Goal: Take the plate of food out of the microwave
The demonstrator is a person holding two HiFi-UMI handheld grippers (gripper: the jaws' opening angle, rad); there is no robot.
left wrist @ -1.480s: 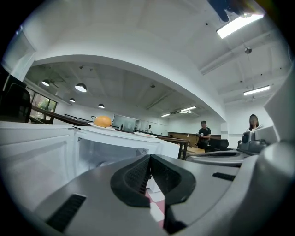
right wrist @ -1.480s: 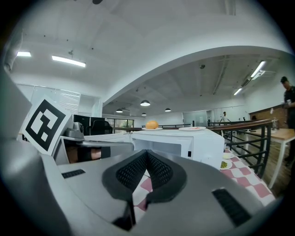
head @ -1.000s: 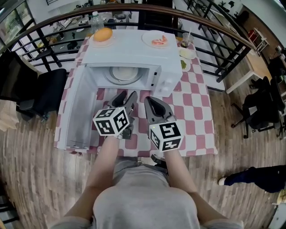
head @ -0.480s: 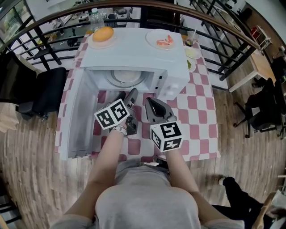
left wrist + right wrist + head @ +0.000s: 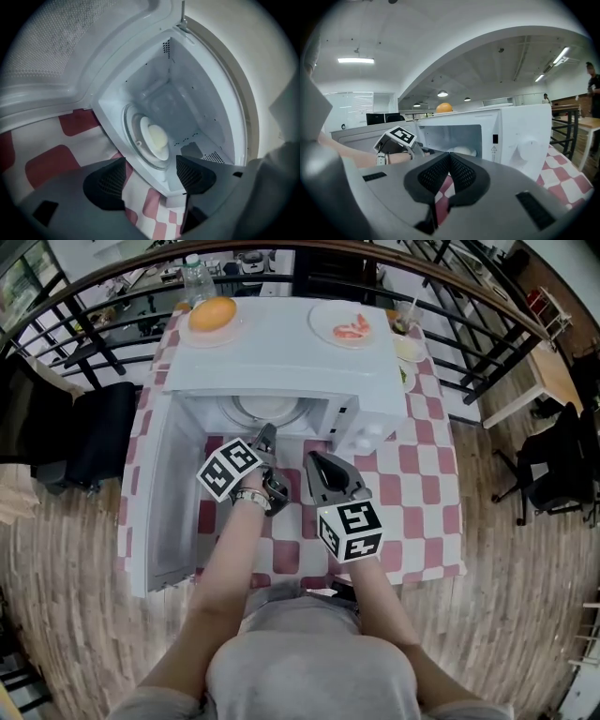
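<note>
While my left gripper (image 5: 149, 174) faces into the open microwave (image 5: 281, 352), its jaws empty and opening, the round plate (image 5: 146, 125) lies flat inside. The head view shows only its front edge. The right gripper (image 5: 450, 159) has its jaws together.

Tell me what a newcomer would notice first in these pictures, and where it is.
The white microwave stands on the red-checked cloth, its door swung wide to the left, with a plate of pale food on the turntable inside. The left gripper points into the opening, its jaws opening with nothing between them; the right gripper hangs beside it, jaws together.
</note>
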